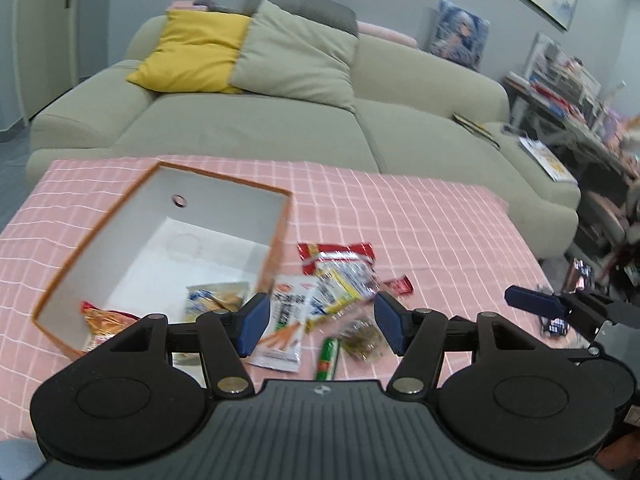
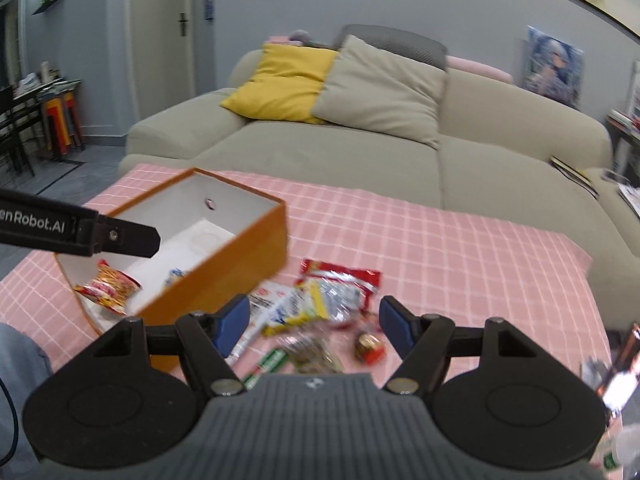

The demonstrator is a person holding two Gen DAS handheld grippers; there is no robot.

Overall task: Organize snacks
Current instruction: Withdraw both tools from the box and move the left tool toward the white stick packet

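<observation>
Nearest in the left wrist view, the left black two-finger gripper with blue pads (image 1: 320,322) is hanging over the table with its jaws standing wide and nothing between them. Just past its fingertips, at lower centre, a loose heap of snacks is lying on the pink checked tablecloth (image 1: 420,216): a white packet printed with orange sticks (image 1: 285,326), a small green stick-shaped wrapper (image 1: 328,358), a clear crinkly packet of brown bits (image 1: 362,338), a yellow-and-clear wrapped bundle (image 1: 344,280) and, beneath it, a red foil packet (image 1: 336,250). A small red sachet (image 1: 400,285) is sitting just beside the heap on its right.

At lower left, touching the heap's edge, an open orange cardboard box with a white lining (image 1: 86,240) is holding two snacks in its near end: a red-and-yellow crinkled packet (image 1: 104,320) and a blue-and-white packet (image 1: 216,298).

The right black two-finger gripper with blue pads (image 2: 314,326) is showing its own jaws spread wide and empty too, over the same heap; here a small red-and-gold wrapped sweet (image 2: 368,346) is lying at lower centre right.

Farther back, a pale green fabric sofa (image 1: 260,128) is filling the middle of the frame, with a yellow cushion (image 1: 192,52) and a grey-green cushion (image 1: 296,52) leaning together at upper centre.
</observation>
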